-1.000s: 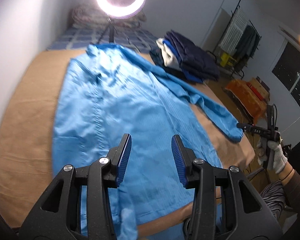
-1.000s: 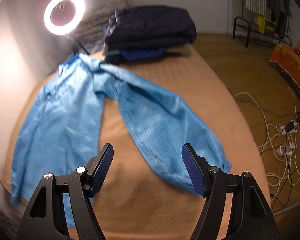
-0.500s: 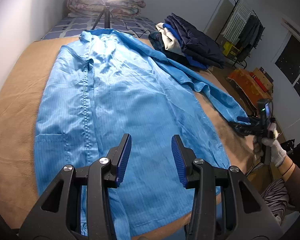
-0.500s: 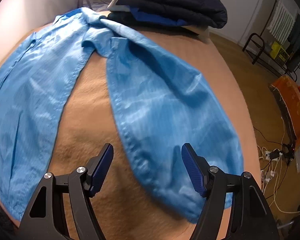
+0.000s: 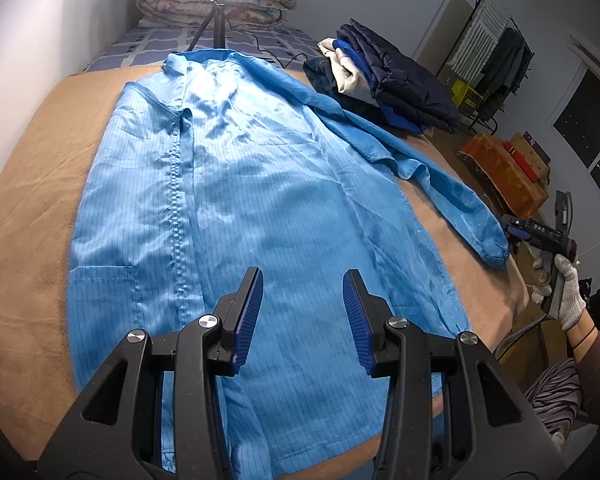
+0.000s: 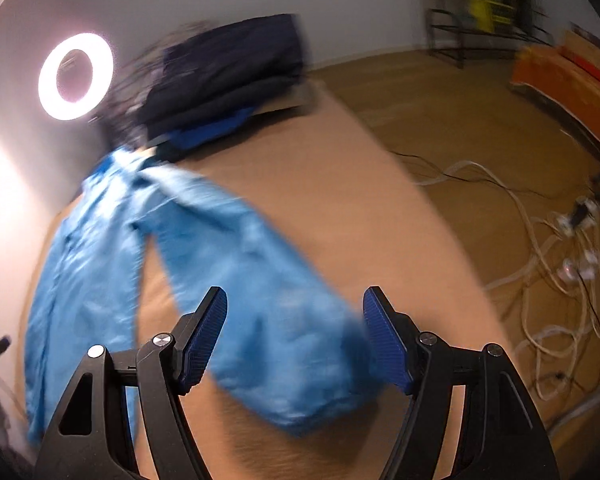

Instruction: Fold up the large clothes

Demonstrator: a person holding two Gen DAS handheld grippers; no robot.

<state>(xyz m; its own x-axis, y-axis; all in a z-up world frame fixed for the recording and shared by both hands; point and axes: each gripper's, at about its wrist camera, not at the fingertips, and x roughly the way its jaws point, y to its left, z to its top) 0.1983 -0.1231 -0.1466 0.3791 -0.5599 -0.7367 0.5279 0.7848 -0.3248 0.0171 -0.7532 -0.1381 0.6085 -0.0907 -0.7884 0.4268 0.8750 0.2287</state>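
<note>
A large light-blue coat lies spread flat, front up, on a tan bed, collar at the far end. Its right sleeve stretches out to the bed's right edge. My left gripper is open and empty above the coat's hem. My right gripper is open and empty, with the sleeve cuff between its blue pads; this view is blurred. In the left wrist view the right gripper sits just beyond the cuff, held by a gloved hand.
A stack of folded dark clothes sits at the bed's far right corner. A ring light on a tripod stands at the head. Cables and power strips lie on the wooden floor. An orange box and a clothes rack stand to the right.
The right gripper has drawn back and tilted up at the sleeve cuff, blurring its view. The left gripper has edged closer over the coat's hem. Both stay open.
</note>
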